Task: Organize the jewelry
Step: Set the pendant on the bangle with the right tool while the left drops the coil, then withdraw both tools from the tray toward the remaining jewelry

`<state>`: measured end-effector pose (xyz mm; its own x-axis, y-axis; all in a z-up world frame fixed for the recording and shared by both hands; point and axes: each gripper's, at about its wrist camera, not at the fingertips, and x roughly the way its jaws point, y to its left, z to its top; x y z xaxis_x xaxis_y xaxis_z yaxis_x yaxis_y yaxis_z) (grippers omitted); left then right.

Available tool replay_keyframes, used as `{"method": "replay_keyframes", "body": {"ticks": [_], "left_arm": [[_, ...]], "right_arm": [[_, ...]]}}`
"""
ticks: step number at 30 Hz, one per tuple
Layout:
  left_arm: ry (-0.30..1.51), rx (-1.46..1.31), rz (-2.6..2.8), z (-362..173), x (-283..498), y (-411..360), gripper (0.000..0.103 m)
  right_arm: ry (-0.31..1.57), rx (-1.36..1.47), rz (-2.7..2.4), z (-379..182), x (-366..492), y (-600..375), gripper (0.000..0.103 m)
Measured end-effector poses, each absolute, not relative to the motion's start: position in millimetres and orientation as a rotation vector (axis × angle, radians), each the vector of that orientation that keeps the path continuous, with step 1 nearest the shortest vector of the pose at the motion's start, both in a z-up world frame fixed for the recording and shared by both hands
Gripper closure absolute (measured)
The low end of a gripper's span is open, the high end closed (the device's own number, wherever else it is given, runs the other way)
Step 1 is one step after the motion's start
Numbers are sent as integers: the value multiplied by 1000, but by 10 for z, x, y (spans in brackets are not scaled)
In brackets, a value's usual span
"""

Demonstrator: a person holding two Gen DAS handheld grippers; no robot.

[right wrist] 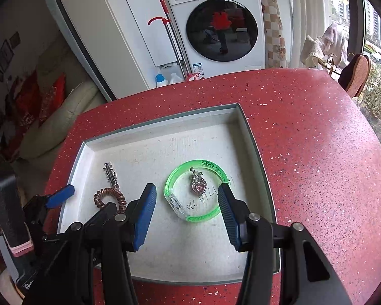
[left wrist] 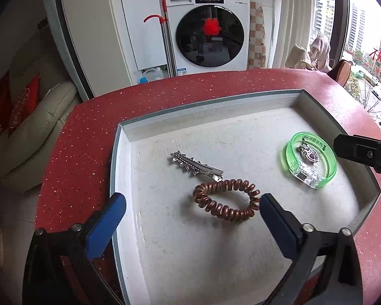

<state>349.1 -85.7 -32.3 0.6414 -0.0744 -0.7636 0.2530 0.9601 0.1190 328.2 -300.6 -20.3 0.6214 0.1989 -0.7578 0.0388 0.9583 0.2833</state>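
A shallow white-lined box (left wrist: 124, 137) on the red counter holds the jewelry. A silver spiked hair clip (left wrist: 195, 166) lies beside a copper coil hair tie (left wrist: 226, 203). My left gripper (left wrist: 192, 203) hangs open and wide above the coil, touching nothing. To the right, a green translucent bracelet (left wrist: 310, 162) rings a heart pendant (left wrist: 308, 152). In the right wrist view, my right gripper (right wrist: 186, 190) stands open over the bracelet (right wrist: 172, 178) and pendant (right wrist: 198, 184). Its right finger overlaps the ring's edge, and nothing is gripped. The clip (right wrist: 111, 175) and coil (right wrist: 109, 197) lie left of it.
The red speckled counter (right wrist: 304, 139) spreads wide to the right of the box. Beyond its far edge stand a washing machine (right wrist: 216, 25), a cream sofa (left wrist: 33, 132), a wicker chair (right wrist: 358, 73) and a large window.
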Motion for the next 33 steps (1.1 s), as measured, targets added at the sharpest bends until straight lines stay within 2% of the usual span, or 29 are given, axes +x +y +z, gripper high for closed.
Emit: {"method": "replay_keyframes", "body": {"ticks": [6, 8, 10, 12, 13, 17, 23, 33], "left_arm": [[829, 243, -200, -205, 3438, -878, 0], [811, 237, -201, -132, 3385, -854, 0], [800, 228, -205, -52, 3317, -804, 0], [790, 215, -214, 25, 3226, -743, 0], [788, 207, -220, 64, 3173, -711, 0], [795, 187, -249, 158, 2938, -571, 0], [831, 204, -247, 131, 2525, -368, 0], [865, 236, -312, -90, 1837, -147, 0]], "right_arm": [[902, 323, 97, -193, 3182, -3049, 48], [893, 330, 111, -162, 3107, -3056, 41], [866, 351, 134, -114, 3004, -3062, 20], [826, 373, 162, -55, 2867, -3061, 19], [812, 378, 166, -31, 2808, -3061, 11], [776, 393, 184, 53, 2558, -3062, 10], [834, 362, 202, 61, 2190, -2971, 10], [937, 343, 150, -286, 1507, -2921, 10]]}}
